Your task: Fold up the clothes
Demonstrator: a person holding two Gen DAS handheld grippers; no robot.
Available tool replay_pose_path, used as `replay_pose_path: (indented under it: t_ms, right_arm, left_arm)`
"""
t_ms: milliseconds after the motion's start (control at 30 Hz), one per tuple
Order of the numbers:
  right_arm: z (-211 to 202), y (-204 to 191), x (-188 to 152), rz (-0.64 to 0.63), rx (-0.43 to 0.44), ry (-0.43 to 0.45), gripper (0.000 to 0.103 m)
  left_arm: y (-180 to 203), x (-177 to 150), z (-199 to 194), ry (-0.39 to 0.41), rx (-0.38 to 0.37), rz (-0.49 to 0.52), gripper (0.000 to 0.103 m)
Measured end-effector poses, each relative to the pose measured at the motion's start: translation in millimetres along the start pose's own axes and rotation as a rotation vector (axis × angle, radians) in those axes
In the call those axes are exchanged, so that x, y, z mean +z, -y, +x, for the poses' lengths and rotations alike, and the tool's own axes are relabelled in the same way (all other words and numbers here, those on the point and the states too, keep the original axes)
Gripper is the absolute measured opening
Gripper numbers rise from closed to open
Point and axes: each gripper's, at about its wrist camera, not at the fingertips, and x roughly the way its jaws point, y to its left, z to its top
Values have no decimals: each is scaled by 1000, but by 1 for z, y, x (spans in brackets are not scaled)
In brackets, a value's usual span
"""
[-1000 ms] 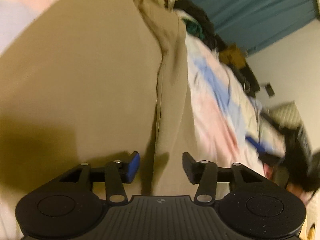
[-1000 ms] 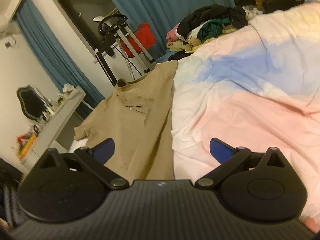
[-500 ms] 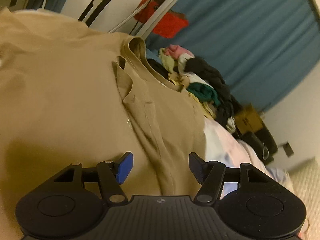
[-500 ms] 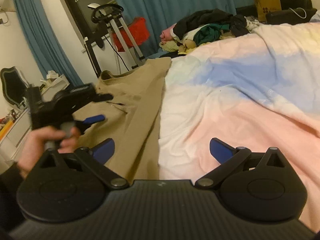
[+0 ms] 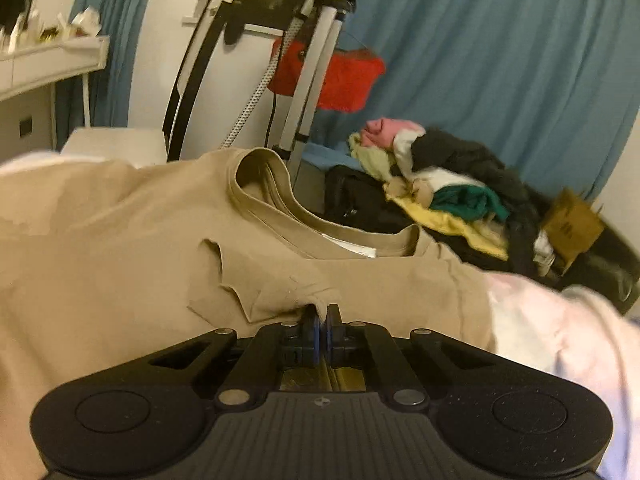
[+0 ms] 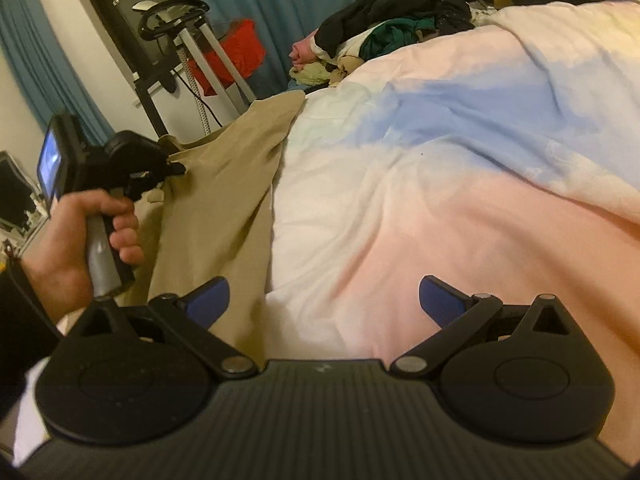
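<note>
A tan T-shirt lies spread on the bed, its collar pointing away from me. My left gripper is shut on a small fold of the shirt's fabric just below the collar, and cloth bunches up between the blue pads. In the right wrist view the shirt runs along the left side of the bed, with the left gripper held by a hand near its far end. My right gripper is open and holds nothing. Its left finger is over the shirt's near edge, its right over the bed cover.
A pastel pink, white and blue bed cover fills the right. A pile of mixed clothes lies beyond the shirt. Behind stand a metal stand with a red bag, blue curtains, a white desk and a cardboard bag.
My left gripper moved up the shirt towards the collar and closed on a fold of fabric. The right gripper dropped slightly towards the bed and stayed open.
</note>
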Motion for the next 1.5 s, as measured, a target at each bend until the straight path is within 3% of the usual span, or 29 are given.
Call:
replay_pose_path:
  t_ms: [67,100,133,167,333,567,700,767,900,1000,1033,1300,1400,1467,1500]
  right_arm:
    - [-2,-1,0,-5,3,6,103]
    - [-4,-2,0,-7,7,10,103]
    - [-5,-3,0,-9,11,14,103]
    - [-7,-4,0,-17,14,23,103]
    - [-21,-11,2,-56,22,75,103]
    - [-47,-13,3,-59,30,118,103]
    - [-63,-18,-2,-89,31,132,103]
    - [-72,-23,-4,-107,28,131,103]
    - [-96,-25,-7,-74,65,110,103]
    - [-112,-28,-12,-73,65,119,103]
    - [-116,-29,-14,-80,57,119,103]
    - [-129,-48,-26,-179,26,136,103]
    - [-132,-52,-29,-210,32,146,103]
    - [-137,-53,-29,-217,43,150,103]
    - [-139,-52,-29,-211,51,150,103]
  left_arm:
    - [4,1,-5,-8,-2,37,19]
    - [6,0,-10,-11,-4,54,29]
    - [7,-3,-22,-13,-3,70,50]
    - [10,-7,-37,-8,-9,92,56]
    - [17,-41,-113,-6,-72,152,64]
    - [-9,-130,-210,-215,-217,48,65]
    - [-25,-178,-243,-316,-247,0,65]
    - [-31,-199,-253,-351,-257,-1,61]
    - [-38,-227,-269,-346,-267,-3,59]
    - [-36,-233,-277,-327,-283,41,24]
    - [-38,-233,-278,-325,-293,34,5]
    - [-43,-240,-300,-299,-260,-12,5]
    - [-34,-235,-310,-246,-224,41,17]
    - [-24,-229,-319,-198,-204,107,56]
    - [-17,-226,-325,-169,-190,149,64]
